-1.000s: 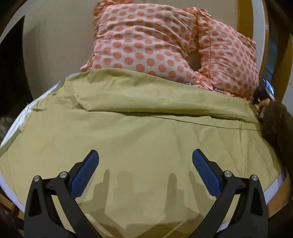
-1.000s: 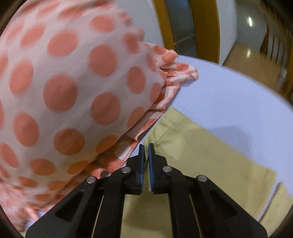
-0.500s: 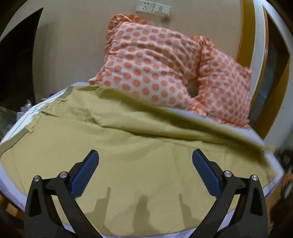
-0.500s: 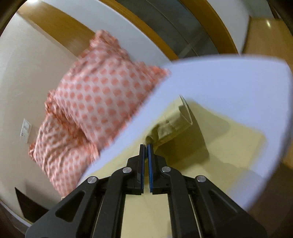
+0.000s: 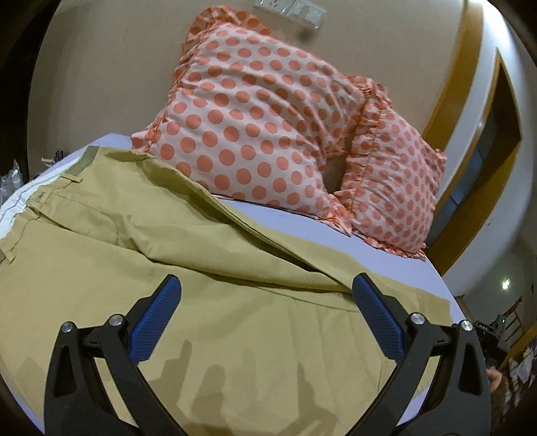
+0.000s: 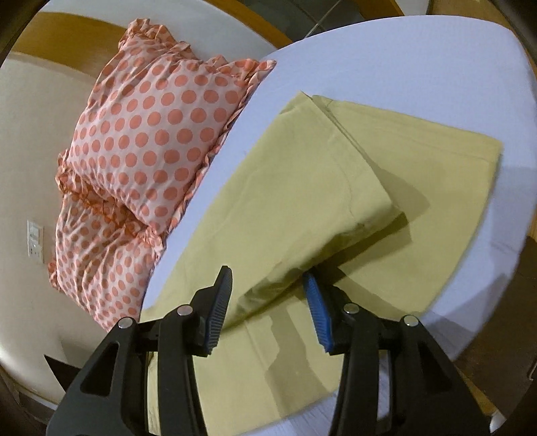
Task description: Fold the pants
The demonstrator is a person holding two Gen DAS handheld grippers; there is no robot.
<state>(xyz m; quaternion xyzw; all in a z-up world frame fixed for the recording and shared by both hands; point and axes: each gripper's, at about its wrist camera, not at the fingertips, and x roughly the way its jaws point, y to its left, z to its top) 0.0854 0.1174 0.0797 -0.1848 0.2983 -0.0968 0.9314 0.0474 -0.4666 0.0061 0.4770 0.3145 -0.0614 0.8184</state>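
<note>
Khaki pants (image 5: pixel 208 268) lie spread on a bed with a pale lilac sheet (image 5: pixel 302 218). One leg is folded over the other, leaving a raised fold running across. The waistband with belt loops is at the left in the left wrist view. My left gripper (image 5: pixel 266 302) is open and empty above the near leg. In the right wrist view the pants (image 6: pixel 302 187) show the folded leg ending toward the far hems. My right gripper (image 6: pixel 268 291) is open and empty, just above the raised fold.
Two orange polka-dot pillows (image 5: pixel 268 127) lean against the beige wall at the head of the bed; they also show in the right wrist view (image 6: pixel 151 134). The bed's edge (image 6: pixel 470 318) drops to a wooden floor on the right. A wall socket plate (image 5: pixel 292 8) is above the pillows.
My right gripper has opened and let go of the pant leg, which now lies folded over the other leg. Both grippers have pulled back and risen from the bed.
</note>
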